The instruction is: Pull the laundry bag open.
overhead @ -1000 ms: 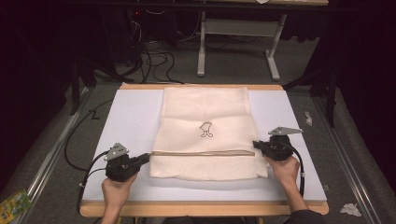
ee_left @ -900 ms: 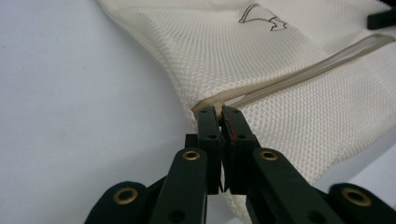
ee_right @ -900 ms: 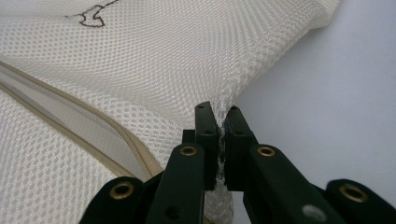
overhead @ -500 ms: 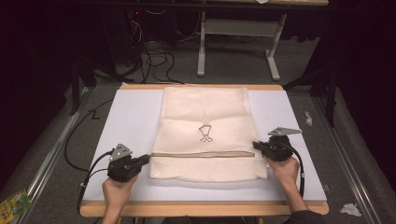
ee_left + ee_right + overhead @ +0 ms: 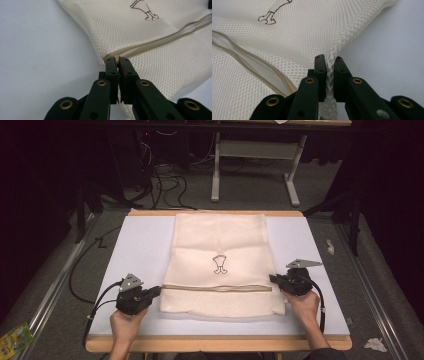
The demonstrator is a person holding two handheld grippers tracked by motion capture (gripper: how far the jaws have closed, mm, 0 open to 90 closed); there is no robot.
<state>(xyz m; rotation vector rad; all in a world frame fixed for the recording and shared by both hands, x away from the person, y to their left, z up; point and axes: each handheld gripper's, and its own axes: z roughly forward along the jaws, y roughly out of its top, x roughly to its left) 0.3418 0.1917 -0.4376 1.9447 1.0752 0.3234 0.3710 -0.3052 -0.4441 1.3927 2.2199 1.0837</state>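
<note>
Pinching the mesh bag [image 5: 220, 265], the left gripper [image 5: 117, 62] and right gripper [image 5: 329, 61] have their jaws nearly together on opposite edges.

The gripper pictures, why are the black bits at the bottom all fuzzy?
Left gripper view: the jaws sit too near the camera, so their bases blur, while the bag mesh stays sharp. Right gripper view: same blur low down. High view: bright table, dark surroundings.

mesh bag [image 5: 220, 265] on table [image 5: 140, 245], grippers either side
</note>
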